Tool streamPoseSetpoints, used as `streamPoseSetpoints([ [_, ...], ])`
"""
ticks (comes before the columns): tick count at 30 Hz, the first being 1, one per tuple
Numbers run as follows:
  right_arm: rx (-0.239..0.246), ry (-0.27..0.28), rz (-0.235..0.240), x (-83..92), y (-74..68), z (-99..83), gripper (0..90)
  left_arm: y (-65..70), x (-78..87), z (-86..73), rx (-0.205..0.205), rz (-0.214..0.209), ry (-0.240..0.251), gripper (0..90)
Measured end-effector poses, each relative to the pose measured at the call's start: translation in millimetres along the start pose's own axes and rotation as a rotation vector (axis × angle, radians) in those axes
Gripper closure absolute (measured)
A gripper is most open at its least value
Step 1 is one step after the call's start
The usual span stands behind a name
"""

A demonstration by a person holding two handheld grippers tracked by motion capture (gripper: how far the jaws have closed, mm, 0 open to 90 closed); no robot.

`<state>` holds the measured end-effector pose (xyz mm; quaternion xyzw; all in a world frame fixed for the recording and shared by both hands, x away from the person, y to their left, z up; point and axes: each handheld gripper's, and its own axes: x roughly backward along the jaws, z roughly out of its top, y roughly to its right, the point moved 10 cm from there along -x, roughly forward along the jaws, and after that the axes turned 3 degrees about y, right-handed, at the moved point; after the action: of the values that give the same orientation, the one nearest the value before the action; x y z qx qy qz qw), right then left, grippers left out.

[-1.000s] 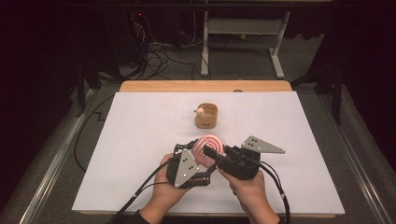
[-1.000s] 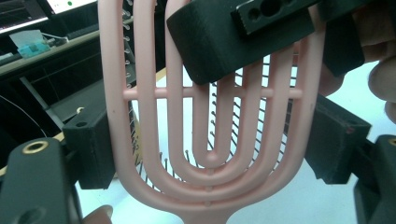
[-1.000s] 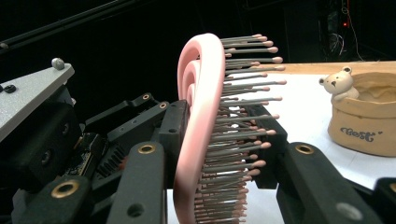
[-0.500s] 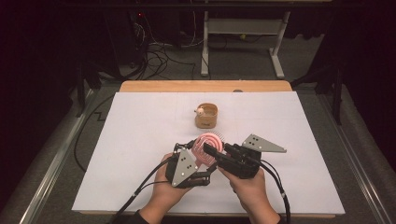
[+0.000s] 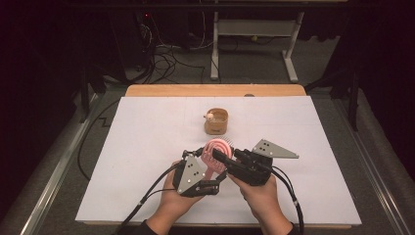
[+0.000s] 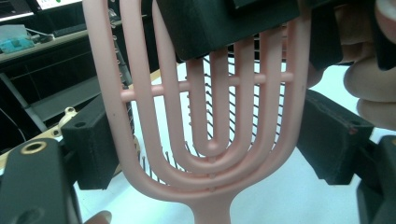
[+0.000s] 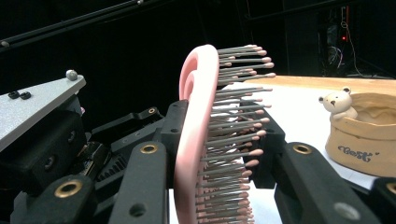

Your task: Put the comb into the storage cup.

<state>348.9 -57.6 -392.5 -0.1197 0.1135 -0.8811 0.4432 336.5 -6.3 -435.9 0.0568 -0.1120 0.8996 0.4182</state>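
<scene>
A pink vented hairbrush is held upright between both grippers near the table's front middle. My right gripper is shut on the brush head, one pad on its pink back and the other on the bristle side. My left gripper has its pads against the two outer edges of the head, with the handle running down between them. Its jaws have just been opening slightly, and the brush is still between them. The right gripper's black pad covers the upper part of the head.
A tan ceramic cup with a small bear on its rim stands behind the grippers, also seen at the right. The white table top ends in a wooden strip at the back. Cables trail toward the front edge.
</scene>
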Motion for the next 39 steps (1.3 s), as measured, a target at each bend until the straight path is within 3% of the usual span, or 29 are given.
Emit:
streamPoseSetpoints([
  [16, 0.025, 0.004, 0.004, -0.9, -2.4, 3.5, 66.4, -1.2, 3.1, 2.8, 0.037, -0.026, 0.023, 16.7],
  [18, 0.030, 0.002, -0.002, -1.1, -1.8, 3.2, 66.4, -2.3, 3.7, 3.5, 0.044, -0.026, 0.024, 9.8],
  [27, 0.027, 0.004, -0.009, -1.4, 1.3, 3.1, 66.7, -4.5, 5.1, 4.4, 0.051, -0.026, 0.026, 7.7],
  [31, 0.026, 0.011, -0.012, 0.5, 3.0, 5.9, 66.8, -6.7, 5.3, 3.7, 0.067, -0.026, 0.014, 2.1],
  [39, 0.038, 0.025, -0.020, 2.1, 3.8, 14.4, 66.9, -12.9, 10.5, -2.7, 0.098, -0.038, 0.000, 0.0],
])
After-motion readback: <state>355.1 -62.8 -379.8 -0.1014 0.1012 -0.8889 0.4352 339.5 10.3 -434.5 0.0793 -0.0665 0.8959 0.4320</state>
